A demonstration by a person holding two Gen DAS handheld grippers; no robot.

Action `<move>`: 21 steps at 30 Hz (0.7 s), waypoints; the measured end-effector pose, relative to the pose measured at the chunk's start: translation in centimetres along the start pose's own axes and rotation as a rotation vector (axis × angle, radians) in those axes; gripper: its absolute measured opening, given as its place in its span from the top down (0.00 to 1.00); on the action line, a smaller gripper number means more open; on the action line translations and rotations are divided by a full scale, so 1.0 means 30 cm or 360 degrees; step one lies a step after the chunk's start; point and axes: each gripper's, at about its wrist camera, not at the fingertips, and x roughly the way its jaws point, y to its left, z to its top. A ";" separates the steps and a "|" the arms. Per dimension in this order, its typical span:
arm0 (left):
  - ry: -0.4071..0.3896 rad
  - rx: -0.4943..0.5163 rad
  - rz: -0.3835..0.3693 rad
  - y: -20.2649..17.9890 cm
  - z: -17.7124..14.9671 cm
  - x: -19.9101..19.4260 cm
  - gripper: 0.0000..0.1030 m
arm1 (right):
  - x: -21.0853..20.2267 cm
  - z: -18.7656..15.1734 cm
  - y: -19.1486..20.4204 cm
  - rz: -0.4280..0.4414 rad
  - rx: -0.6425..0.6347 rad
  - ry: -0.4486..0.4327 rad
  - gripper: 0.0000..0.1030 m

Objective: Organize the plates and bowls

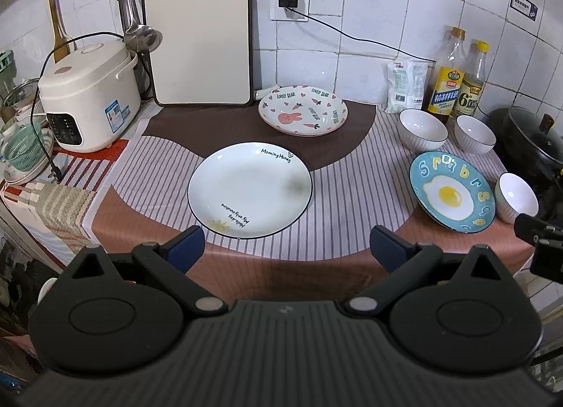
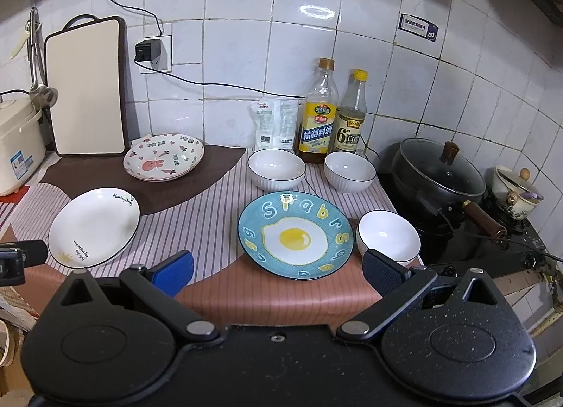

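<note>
A white plate with black lettering lies on the striped cloth, just ahead of my left gripper, which is open and empty. A pink rabbit plate sits farther back. A blue fried-egg plate lies in front of my right gripper, also open and empty. Three white ribbed bowls stand near it: two at the back and one to the right of the blue plate.
A cutting board leans on the tiled wall, with a rice cooker to its left. Two bottles and a white packet stand behind the bowls. A lidded black pan sits on the stove at the right.
</note>
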 end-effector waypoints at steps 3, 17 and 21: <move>-0.0004 0.0014 0.0002 0.001 0.002 -0.001 0.01 | 0.001 -0.004 0.001 0.0011 -0.0004 -0.0006 0.00; -0.0103 0.0068 -0.0032 -0.014 -0.023 -0.025 0.01 | -0.017 -0.017 -0.021 0.0043 0.0036 -0.0086 0.00; -0.0107 0.0064 -0.0037 -0.013 -0.030 -0.028 0.01 | -0.016 -0.024 -0.031 0.0035 0.0047 -0.0093 0.00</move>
